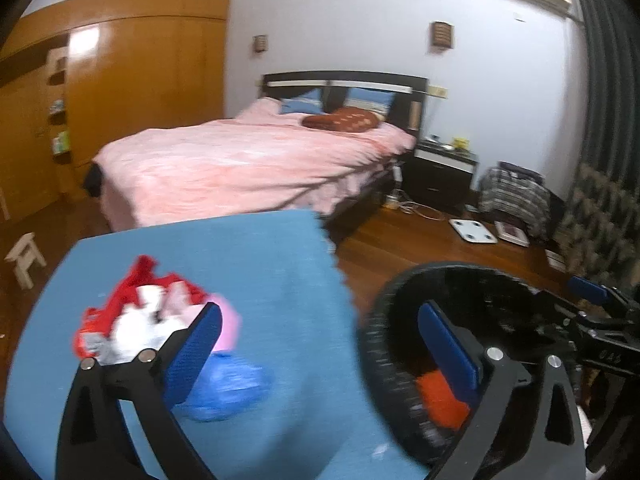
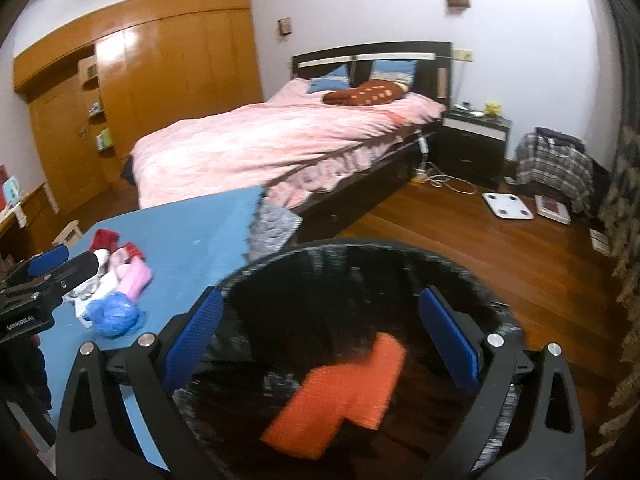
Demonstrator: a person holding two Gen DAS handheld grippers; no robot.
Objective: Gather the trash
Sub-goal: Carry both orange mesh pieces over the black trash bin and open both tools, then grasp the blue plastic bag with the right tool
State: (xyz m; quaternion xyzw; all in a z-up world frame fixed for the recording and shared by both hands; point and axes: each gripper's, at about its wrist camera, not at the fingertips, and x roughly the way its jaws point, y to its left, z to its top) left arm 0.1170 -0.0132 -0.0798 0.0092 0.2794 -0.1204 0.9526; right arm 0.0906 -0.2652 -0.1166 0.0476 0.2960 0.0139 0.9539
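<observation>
Right gripper (image 2: 320, 336) is seen spread wide, nothing between its pads, above a black mesh bin (image 2: 492, 322). An orange wrapper (image 2: 340, 396) lies flat inside, long axis slanting from lower left to upper right. Left gripper (image 1: 320, 344), likewise wide and empty, is held over the blue tabletop (image 1: 260, 264), beside a heap of red, white, pink and blue trash (image 1: 168, 320).

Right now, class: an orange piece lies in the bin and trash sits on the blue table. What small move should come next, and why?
Probably move the open left gripper to the blue wad: it lies nearest, and the bin stands beside the table.
</observation>
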